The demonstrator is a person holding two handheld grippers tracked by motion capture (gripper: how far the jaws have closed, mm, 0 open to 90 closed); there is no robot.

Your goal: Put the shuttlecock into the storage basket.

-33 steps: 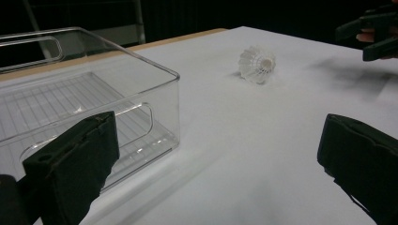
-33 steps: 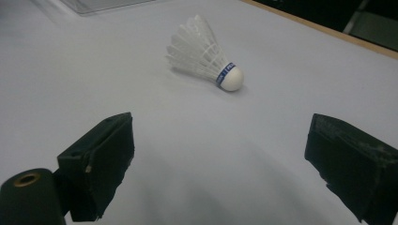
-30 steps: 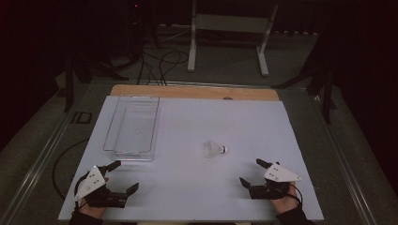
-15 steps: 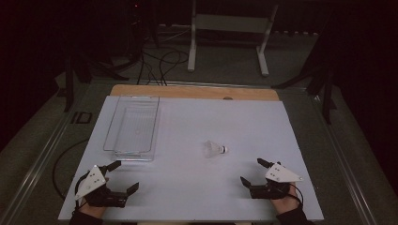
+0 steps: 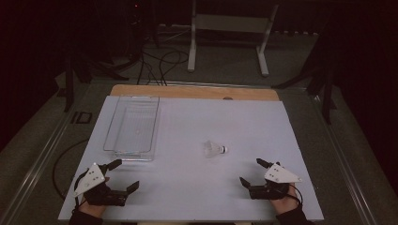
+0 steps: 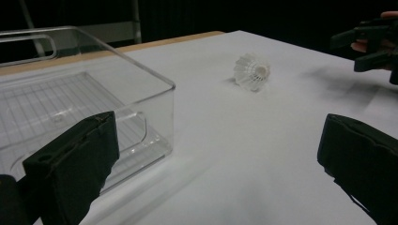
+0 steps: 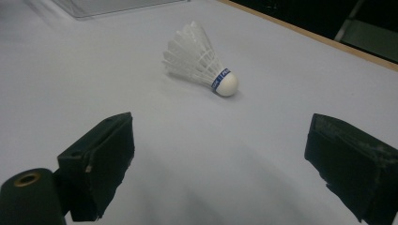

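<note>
High view: left claw (image 5: pixel 123 176) and right claw (image 5: pixel 252 172) rest near the bench (image 5: pixel 187 197) front edge, jaws apart, empty. Beyond, the white feathered shuttlecock (image 5: pixel 214 149) lies sideways; the clear rectangular plastic bin (image 5: pixel 133 127) sits far-left.

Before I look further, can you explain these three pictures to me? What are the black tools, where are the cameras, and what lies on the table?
A person holds a two-jaw tool in each hand: the left gripper and the right gripper. Both are open and hold nothing. One camera looks down from above the table. The other two ride on the grippers and look along their black jaws. On the white table lies a shuttlecock on its side, and to its left stands an empty clear bin.
</note>
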